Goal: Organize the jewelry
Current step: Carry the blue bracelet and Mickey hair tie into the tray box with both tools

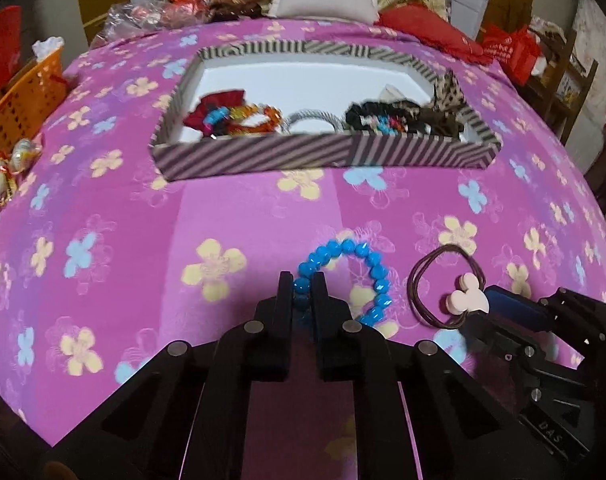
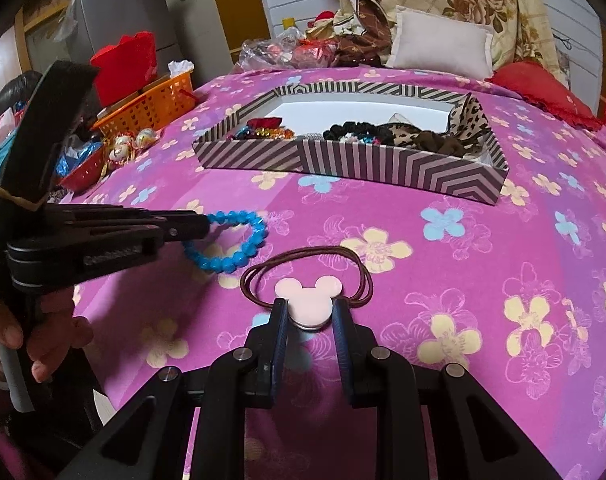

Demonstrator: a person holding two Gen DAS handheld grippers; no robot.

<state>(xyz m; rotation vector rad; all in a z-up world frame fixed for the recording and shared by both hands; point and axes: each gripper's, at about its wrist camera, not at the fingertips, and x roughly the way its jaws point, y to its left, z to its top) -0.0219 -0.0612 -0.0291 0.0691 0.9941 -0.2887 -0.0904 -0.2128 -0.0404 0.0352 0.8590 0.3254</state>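
Note:
A blue bead bracelet [image 1: 345, 276] lies on the pink flowered bedspread, and my left gripper [image 1: 302, 286] is shut on its near-left beads. From the right wrist view the same bracelet [image 2: 231, 246] shows at the left gripper's [image 2: 205, 224] tip. A brown hair tie with a pale pink mouse-head charm [image 2: 307, 300] lies to the right. My right gripper [image 2: 309, 312] is shut on the charm, one pad on each side. In the left wrist view the charm [image 1: 465, 294] sits at the right gripper's [image 1: 489, 300] tip.
A striped open box [image 1: 263, 158] further up the bed holds bracelets, scrunchies and a leopard bow; it also shows as the box [image 2: 383, 168]. An orange basket [image 2: 151, 108] and small ornaments sit at the bed's left edge. Pillows [image 2: 439, 42] and clutter lie at the head. A person's hand [image 2: 7, 336] holds the left gripper's handle.

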